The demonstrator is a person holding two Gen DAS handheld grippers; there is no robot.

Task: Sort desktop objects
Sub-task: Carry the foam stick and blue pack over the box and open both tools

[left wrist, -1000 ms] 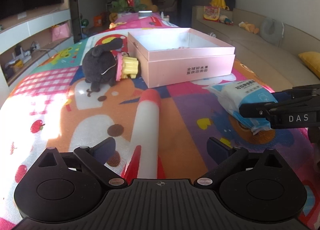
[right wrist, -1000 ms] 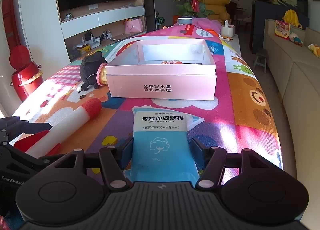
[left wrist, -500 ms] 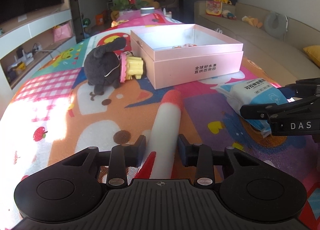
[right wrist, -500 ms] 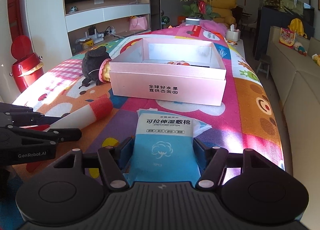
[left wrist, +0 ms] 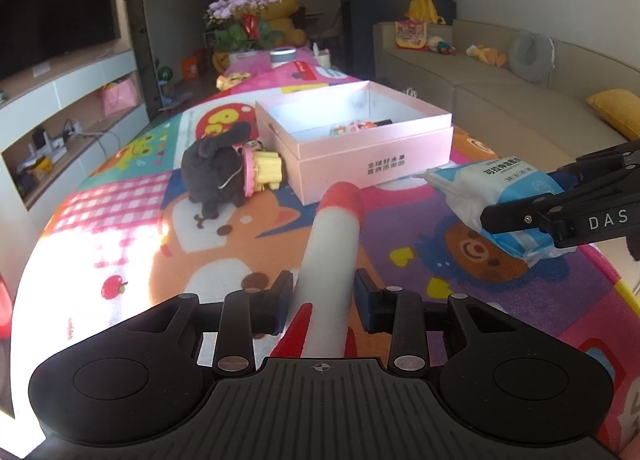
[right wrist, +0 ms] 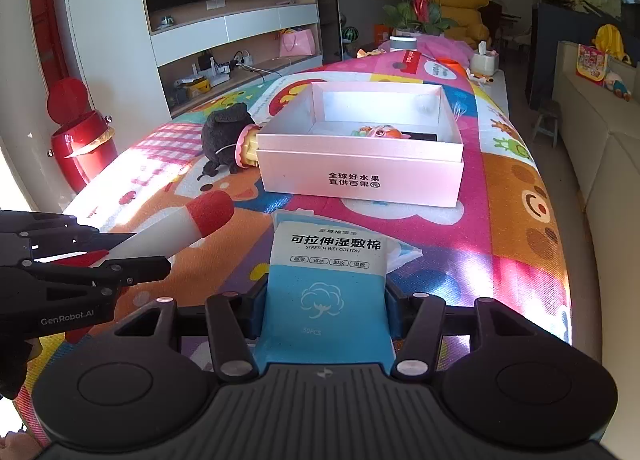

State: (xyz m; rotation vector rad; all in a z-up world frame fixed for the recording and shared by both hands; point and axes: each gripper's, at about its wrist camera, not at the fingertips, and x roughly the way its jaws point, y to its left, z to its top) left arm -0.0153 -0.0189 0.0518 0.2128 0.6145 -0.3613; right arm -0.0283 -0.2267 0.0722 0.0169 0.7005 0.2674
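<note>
My left gripper (left wrist: 322, 300) is shut on a white foam rocket with a red nose (left wrist: 332, 244) and holds it lifted above the play mat; it also shows in the right wrist view (right wrist: 180, 224). My right gripper (right wrist: 326, 310) is shut on a blue and white pack of wet cotton pads (right wrist: 328, 268), lifted off the mat; the pack also shows in the left wrist view (left wrist: 496, 192). An open pink box (left wrist: 372, 156) stands ahead with small toys inside (right wrist: 380, 132). A black plush toy with a yellow part (left wrist: 224, 172) lies left of the box.
The colourful play mat (left wrist: 132, 220) covers the table. A red bin (right wrist: 80, 144) stands on the floor at the left. A sofa (left wrist: 520, 108) runs along the right. Flowers (left wrist: 244, 24) and small items stand at the far end.
My left gripper closed on the rocket and lifted it. My right gripper lifted the cotton pack off the mat. Both moved up and toward the box.
</note>
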